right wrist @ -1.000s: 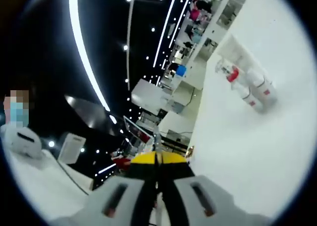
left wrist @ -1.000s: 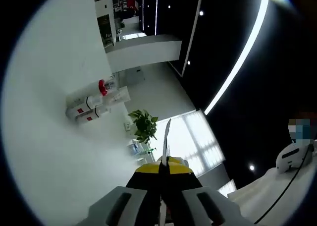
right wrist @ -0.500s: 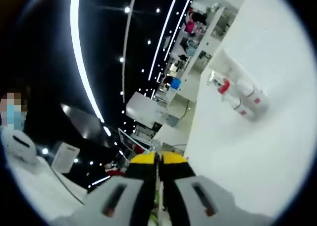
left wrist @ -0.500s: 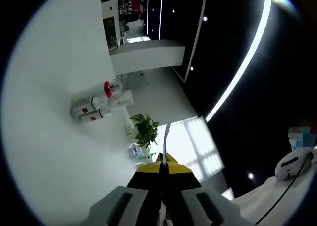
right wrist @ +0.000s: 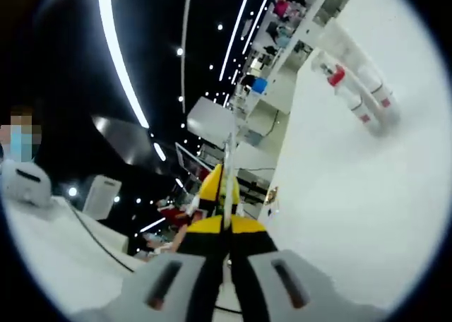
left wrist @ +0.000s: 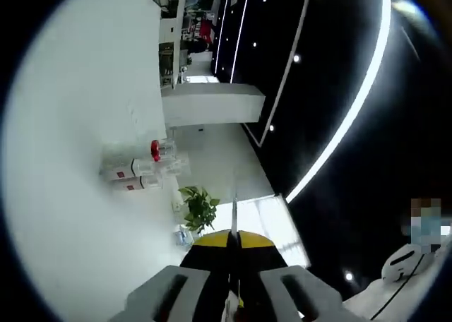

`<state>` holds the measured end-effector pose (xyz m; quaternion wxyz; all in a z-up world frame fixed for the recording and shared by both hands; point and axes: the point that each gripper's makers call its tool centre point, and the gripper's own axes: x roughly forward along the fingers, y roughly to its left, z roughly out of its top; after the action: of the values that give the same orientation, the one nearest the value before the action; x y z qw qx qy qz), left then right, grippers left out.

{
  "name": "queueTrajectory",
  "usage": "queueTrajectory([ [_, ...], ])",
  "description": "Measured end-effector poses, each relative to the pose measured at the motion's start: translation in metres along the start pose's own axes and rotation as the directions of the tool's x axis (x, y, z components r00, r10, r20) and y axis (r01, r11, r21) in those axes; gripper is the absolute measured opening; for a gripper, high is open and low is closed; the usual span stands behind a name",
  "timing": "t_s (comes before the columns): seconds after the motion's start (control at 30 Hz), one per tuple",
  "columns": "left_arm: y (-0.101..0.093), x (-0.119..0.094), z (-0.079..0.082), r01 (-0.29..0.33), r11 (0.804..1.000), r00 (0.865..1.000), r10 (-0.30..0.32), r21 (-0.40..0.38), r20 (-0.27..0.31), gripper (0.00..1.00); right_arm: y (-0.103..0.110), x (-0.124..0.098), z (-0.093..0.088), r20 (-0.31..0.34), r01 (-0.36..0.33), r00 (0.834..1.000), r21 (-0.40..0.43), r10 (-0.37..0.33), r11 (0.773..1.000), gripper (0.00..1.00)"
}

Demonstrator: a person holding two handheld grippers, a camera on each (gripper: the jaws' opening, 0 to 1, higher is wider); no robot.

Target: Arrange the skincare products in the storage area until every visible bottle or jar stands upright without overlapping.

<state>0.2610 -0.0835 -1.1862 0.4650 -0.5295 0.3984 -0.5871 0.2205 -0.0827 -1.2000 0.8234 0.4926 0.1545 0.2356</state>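
Note:
A tight group of skincare bottles stands on the white table in the left gripper view. Two are white with red labels, one has a red cap, and clear ones sit beside them. They seem upright, caps toward the ceiling side. My left gripper is shut and holds nothing, well short of them. In the right gripper view the same bottles stand far off on the table. My right gripper is shut and holds nothing. A yellow part shows beside its tips.
Both views are rolled sideways, with the dark ceiling and its light strips opposite the table. A potted plant and a white counter lie beyond the table edge. Shop shelves stand in the distance. A person sits at the edge.
Both cameras have shifted and tilted a little, so the bottles sit elsewhere in each view; the bottles themselves have not moved. A yellow part now shows by the right jaws.

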Motion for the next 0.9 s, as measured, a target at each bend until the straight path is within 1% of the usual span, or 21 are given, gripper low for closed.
queueTrajectory([
  [0.03,0.002,0.000,-0.011,-0.021,0.999,0.997,0.025,0.041,-0.076,0.04,0.000,-0.001,0.000,0.001,-0.003,1.000,0.002,0.003,1.000,0.00],
  [0.07,0.005,-0.001,-0.020,-0.039,0.998,0.991,0.046,0.059,-0.128,0.05,0.002,-0.004,0.004,0.010,-0.015,1.000,0.015,0.014,1.000,0.00],
  [0.1,0.006,-0.002,-0.024,-0.045,0.996,0.986,0.057,0.078,-0.154,0.05,0.002,-0.006,0.006,0.017,-0.018,1.000,0.022,0.017,1.000,0.00],
  [0.13,0.005,-0.002,-0.026,-0.042,0.995,0.985,0.057,0.091,-0.165,0.03,0.002,-0.007,0.007,0.020,-0.021,1.000,0.036,0.020,0.999,0.00],
  [0.17,0.003,-0.003,-0.027,-0.039,0.992,0.983,0.059,0.119,-0.172,0.02,0.003,-0.007,0.004,-0.007,-0.029,1.000,0.047,0.030,0.998,0.00],
  [0.23,0.001,-0.004,-0.026,-0.035,0.991,0.983,0.057,0.129,-0.174,0.02,0.003,-0.007,0.001,-0.016,-0.027,1.000,0.039,0.027,0.999,0.00],
  [0.27,0.007,-0.005,-0.026,-0.062,0.984,0.980,0.092,0.165,-0.177,0.02,0.003,-0.006,0.001,-0.016,-0.020,1.000,0.038,0.020,0.999,0.01],
  [0.3,0.008,-0.005,-0.026,-0.066,0.983,0.980,0.097,0.172,-0.175,0.01,0.000,-0.006,0.000,-0.016,-0.009,1.000,0.032,0.009,0.999,0.01],
  [0.37,0.009,-0.006,-0.025,-0.075,0.982,0.980,0.105,0.174,-0.166,0.01,-0.002,-0.005,0.000,-0.006,-0.002,1.000,0.030,0.002,1.000,0.03],
  [0.4,0.010,-0.006,-0.024,-0.081,0.981,0.982,0.109,0.174,-0.154,0.01,-0.004,-0.004,0.004,0.022,0.000,1.000,0.040,-0.001,0.999,0.05],
  [0.43,0.009,-0.007,-0.023,-0.082,0.980,0.983,0.110,0.181,-0.148,0.01,-0.003,-0.004,0.005,0.031,-0.003,1.000,0.049,0.002,0.999,0.07],
  [0.5,0.010,-0.008,-0.021,-0.089,0.975,0.983,0.119,0.205,-0.141,0.01,-0.003,-0.004,0.005,0.032,-0.003,0.999,0.055,0.001,0.998,0.09],
  [0.57,0.011,-0.010,-0.023,-0.089,0.973,0.980,0.123,0.214,-0.153,0.01,-0.004,-0.005,0.005,0.032,0.005,0.999,0.052,-0.007,0.999,0.07],
  [0.6,0.010,-0.010,-0.024,-0.085,0.972,0.980,0.122,0.217,-0.159,0.02,-0.004,-0.005,0.005,0.033,0.007,0.999,0.051,-0.009,0.999,0.01],
  [0.63,0.006,-0.011,-0.029,-0.055,0.973,0.977,0.099,0.225,-0.188,0.02,-0.003,-0.007,0.004,0.027,0.005,1.000,0.047,-0.006,0.999,0.01],
  [0.67,0.004,-0.011,-0.031,-0.053,0.971,0.978,0.098,0.235,-0.187,0.02,-0.001,-0.008,0.003,0.024,-0.009,1.000,0.052,0.007,0.999,0.00],
  [0.73,0.006,-0.014,-0.034,-0.055,0.968,0.971,0.109,0.246,-0.212,0.03,0.000,-0.009,0.002,0.017,-0.016,1.000,0.056,0.015,0.998,0.00],
  [0.77,0.009,-0.016,-0.039,-0.066,0.967,0.963,0.126,0.245,-0.239,0.04,-0.002,-0.011,0.001,0.010,-0.010,1.000,0.059,0.010,0.998,0.00],
  [0.8,0.015,-0.020,-0.044,-0.092,0.962,0.948,0.163,0.256,-0.272,0.05,-0.002,-0.011,0.000,0.012,-0.006,1.000,0.059,0.005,0.998,0.00],
  [0.83,0.015,-0.021,-0.047,-0.077,0.960,0.944,0.157,0.269,-0.290,0.05,-0.003,-0.012,0.000,0.013,-0.007,1.000,0.064,0.006,0.998,0.00],
  [0.9,0.011,-0.022,-0.048,-0.063,0.963,0.944,0.143,0.264,-0.299,0.02,-0.004,-0.013,-0.001,0.007,-0.006,1.000,0.072,0.005,0.997,0.00],
])
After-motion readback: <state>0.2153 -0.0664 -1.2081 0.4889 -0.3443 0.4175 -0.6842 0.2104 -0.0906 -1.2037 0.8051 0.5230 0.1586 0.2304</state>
